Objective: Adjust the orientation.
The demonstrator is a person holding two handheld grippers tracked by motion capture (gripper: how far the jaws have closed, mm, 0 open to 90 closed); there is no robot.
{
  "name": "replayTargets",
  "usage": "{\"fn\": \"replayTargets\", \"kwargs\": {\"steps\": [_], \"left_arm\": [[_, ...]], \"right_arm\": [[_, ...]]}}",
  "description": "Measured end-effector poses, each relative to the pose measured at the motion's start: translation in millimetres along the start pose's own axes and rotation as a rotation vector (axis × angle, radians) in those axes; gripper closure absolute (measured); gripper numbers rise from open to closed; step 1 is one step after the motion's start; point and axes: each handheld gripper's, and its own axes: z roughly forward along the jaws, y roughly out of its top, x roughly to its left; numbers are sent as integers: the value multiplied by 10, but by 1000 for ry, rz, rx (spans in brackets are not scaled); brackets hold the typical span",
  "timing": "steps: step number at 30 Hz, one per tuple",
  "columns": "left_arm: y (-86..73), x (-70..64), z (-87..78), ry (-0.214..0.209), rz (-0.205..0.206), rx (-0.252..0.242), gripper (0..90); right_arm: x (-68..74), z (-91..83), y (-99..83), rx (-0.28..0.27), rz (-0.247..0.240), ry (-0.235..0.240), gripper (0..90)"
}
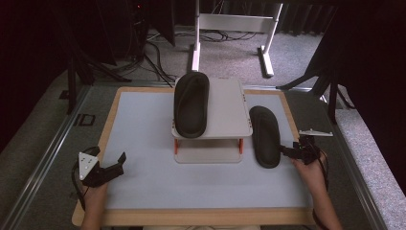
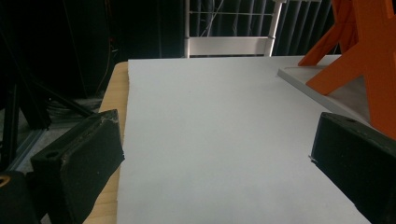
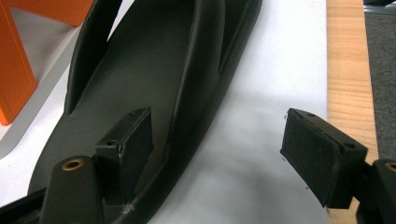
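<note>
One black flip-flop (image 1: 191, 103) lies on top of a small grey rack (image 1: 227, 108) with orange legs. A second black flip-flop (image 1: 265, 136) lies flat on the pale mat just right of the rack. My right gripper (image 1: 286, 151) is open at that flip-flop's right edge. In the right gripper view (image 3: 217, 126) one jaw is over the footbed of the flip-flop (image 3: 140, 70) and the other over the mat outside it. My left gripper (image 1: 119, 164) is open at the mat's front left, holding nothing (image 2: 217, 135).
The pale mat (image 1: 143, 129) covers a wooden board (image 1: 110, 115) whose edge shows all round. The rack's orange legs (image 2: 369, 56) stand to the right of my left gripper. Beyond the table are a white frame (image 1: 230, 24) and cables on the floor.
</note>
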Motion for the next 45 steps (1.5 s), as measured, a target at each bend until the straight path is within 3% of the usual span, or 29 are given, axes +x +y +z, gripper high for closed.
{"fn": "replayTargets", "kwargs": {"steps": [13, 27, 34, 38, 45], "left_arm": [[0, 3, 0, -4, -2, 1, 17], [1, 6, 2, -8, -4, 1, 18], [2, 7, 4, -9, -2, 4, 18], [3, 6, 6, -9, 0, 6, 18], [2, 6, 5, -10, 0, 5, 17]], "right_arm": [[-89, 14, 244, 56, 22, 2, 261], [-92, 134, 608, 109, 4, -3, 269], [-65, 251, 733, 152, -11, -6, 325], [-11, 307, 821, 186, -44, -5, 395], [51, 476, 970, 295, -64, -15, 466]]}}
